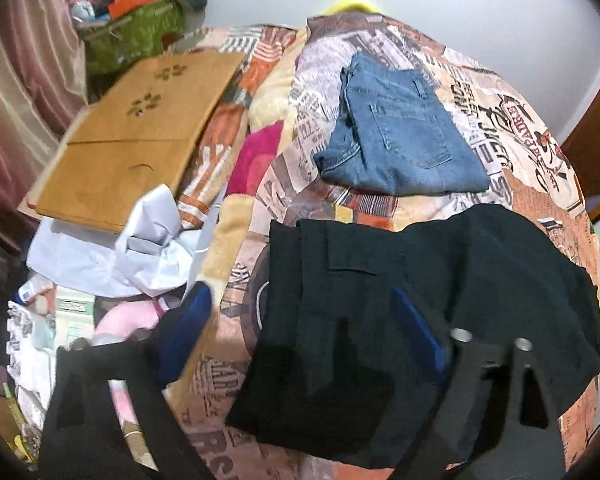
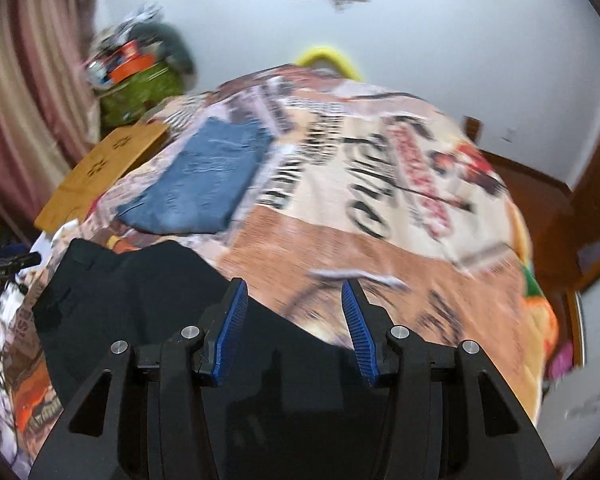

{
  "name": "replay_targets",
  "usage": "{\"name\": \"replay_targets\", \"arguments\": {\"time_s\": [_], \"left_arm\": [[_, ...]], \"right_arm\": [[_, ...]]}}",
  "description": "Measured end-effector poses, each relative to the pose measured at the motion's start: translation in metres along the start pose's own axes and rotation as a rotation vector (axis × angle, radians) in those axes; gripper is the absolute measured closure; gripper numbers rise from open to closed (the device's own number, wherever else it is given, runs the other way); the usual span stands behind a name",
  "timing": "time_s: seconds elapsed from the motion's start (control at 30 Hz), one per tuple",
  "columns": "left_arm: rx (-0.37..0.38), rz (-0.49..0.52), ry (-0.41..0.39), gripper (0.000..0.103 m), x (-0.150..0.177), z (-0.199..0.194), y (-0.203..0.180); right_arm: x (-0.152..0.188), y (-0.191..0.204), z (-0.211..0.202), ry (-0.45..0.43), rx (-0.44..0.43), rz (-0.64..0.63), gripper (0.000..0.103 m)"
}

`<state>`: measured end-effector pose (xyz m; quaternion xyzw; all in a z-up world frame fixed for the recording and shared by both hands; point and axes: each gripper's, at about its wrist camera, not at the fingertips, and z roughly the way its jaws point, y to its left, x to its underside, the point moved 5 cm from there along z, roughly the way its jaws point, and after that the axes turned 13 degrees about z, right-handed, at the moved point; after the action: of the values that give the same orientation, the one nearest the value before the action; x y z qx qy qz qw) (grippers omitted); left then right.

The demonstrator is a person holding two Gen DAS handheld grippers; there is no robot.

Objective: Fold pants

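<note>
A: White walls and a pink curtain frame the bed we work on, its bedspread printed like newspaper. What do we see at the right gripper?

B: We see its blue pads spread well apart, nothing between them. The black pants lie flat just under and ahead of it, running off toward our left.

A: And the left gripper?

B: We find its fingers wide apart too, one over the bedspread's edge, the other above the black pants, which fill the near part of that view.

A: Farther out?

B: We see folded blue jeans beyond the black pants, apart from them. Left of the bed sit a flat cardboard box, crumpled white paper and a green basket of clutter.
</note>
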<state>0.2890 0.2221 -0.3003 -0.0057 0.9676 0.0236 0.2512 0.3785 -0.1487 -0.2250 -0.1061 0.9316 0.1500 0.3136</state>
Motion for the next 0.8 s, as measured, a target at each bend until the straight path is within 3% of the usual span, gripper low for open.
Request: {"name": "replay_targets", "arguments": {"time_s": [0.2, 0.4, 0.47, 0.5, 0.53, 0.7, 0.8], "left_arm": [[0.028, 0.047, 0.055, 0.037, -0.005, 0.038, 0.0], [0.075, 0.072, 0.085, 0.041, -0.001, 0.065, -0.008], [0.078, 0.099, 0.086, 0.046, 0.001, 0.069, -0.016], [0.078, 0.107, 0.089, 0.054, 0.002, 0.07, -0.018], [0.074, 0.121, 0.099, 0.061, 0.004, 0.073, -0.022], [-0.025, 0.194, 0.081, 0.076, 0.011, 0.072, -0.03], [-0.076, 0.229, 0.075, 0.079, 0.014, 0.07, -0.031]], "right_arm": [[-0.008, 0.052, 0.056, 0.093, -0.066, -0.101, 0.058], [-0.009, 0.083, 0.102, 0.184, -0.128, -0.137, 0.058], [-0.008, 0.091, 0.117, 0.232, -0.15, -0.132, 0.058], [-0.007, 0.094, 0.123, 0.254, -0.158, -0.13, 0.058], [-0.006, 0.099, 0.13, 0.279, -0.168, -0.13, 0.058], [0.009, 0.112, 0.154, 0.361, -0.188, -0.164, 0.058], [0.016, 0.119, 0.156, 0.358, -0.174, -0.207, 0.081]]}}
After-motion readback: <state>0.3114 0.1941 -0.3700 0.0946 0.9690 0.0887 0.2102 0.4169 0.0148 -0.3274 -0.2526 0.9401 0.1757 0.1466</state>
